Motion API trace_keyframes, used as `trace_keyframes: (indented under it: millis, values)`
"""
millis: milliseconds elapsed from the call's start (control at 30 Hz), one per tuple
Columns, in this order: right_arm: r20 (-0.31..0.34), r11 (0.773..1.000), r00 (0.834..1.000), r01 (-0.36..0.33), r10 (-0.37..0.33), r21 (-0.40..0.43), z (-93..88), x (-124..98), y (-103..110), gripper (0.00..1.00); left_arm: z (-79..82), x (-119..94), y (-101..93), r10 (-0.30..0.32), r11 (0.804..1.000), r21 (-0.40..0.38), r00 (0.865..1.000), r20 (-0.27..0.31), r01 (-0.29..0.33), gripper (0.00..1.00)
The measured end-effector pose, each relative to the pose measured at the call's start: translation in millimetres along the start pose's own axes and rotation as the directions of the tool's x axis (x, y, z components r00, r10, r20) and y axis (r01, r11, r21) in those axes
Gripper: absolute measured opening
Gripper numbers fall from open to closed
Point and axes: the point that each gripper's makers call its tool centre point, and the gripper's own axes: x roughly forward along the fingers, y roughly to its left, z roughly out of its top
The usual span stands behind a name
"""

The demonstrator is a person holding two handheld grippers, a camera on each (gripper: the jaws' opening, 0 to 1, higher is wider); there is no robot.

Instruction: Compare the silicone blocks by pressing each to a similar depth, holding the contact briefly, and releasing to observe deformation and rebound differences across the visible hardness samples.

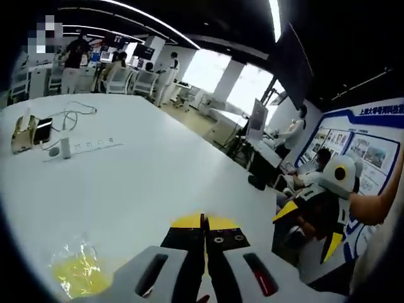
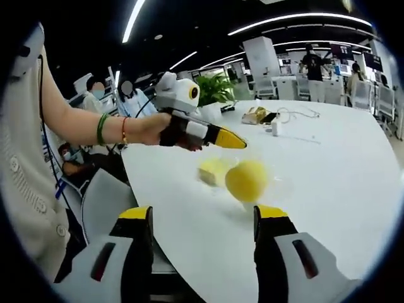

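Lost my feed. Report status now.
Left gripper shut, held over the table. Right gripper open, empty, short of the yellow blocks. Blocks untouched. Nothing in the way.

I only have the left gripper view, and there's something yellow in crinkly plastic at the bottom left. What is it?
Observer: In the right gripper view it is two pale yellow pieces on the white table, a squarish block and a rounder lump, lying side by side in clear wrap.
Operator: Is my left gripper touching either one?
Observer: It seems not. The left gripper hangs above the block, its yellow tips shut, with a gap visible beneath.
Operator: And the right gripper?
Observer: The right gripper has its jaws wide open with nothing between them. Both pieces lie farther out on the table.
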Motion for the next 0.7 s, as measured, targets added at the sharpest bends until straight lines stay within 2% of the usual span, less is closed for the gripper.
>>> trace_keyframes:
  millis: [67, 133, 300, 467, 700]
  values:
    - [0.005, 1.000, 1.000, -0.001, 0.001, 0.008, 0.0, -0.2, -3.4, 0.59, 2.9, 7.5, 12.8, 0.021, 0.999, -0.040, 0.999, 0.029, -0.020, 0.00]
    - [0.003, 1.000, 1.000, -0.004, 0.004, 0.013, -1.1, 0.2, -5.7, 0.59, 5.6, 11.3, 23.3, 0.038, 0.991, -0.127, 0.998, 0.055, -0.031, 0.00]
    - [0.006, 1.000, 1.000, -0.009, 0.009, 0.029, -2.8, 0.4, -13.0, 0.58, 5.9, 21.3, 55.6, 0.096, 0.982, -0.169, 0.993, 0.068, -0.083, 0.00]
    - [0.003, 0.999, 1.000, -0.023, 0.023, 0.045, -6.4, 2.4, -16.0, 0.58, -1.1, 29.8, 81.2, 0.152, 0.976, -0.166, 0.988, 0.041, -0.143, 0.00]
    - [-0.010, 0.997, 0.999, -0.030, 0.030, 0.066, -17.2, 2.4, -17.9, 0.58, -14.5, 39.7, 110.5, 0.195, 0.967, -0.164, 0.981, -0.005, -0.194, 0.00]
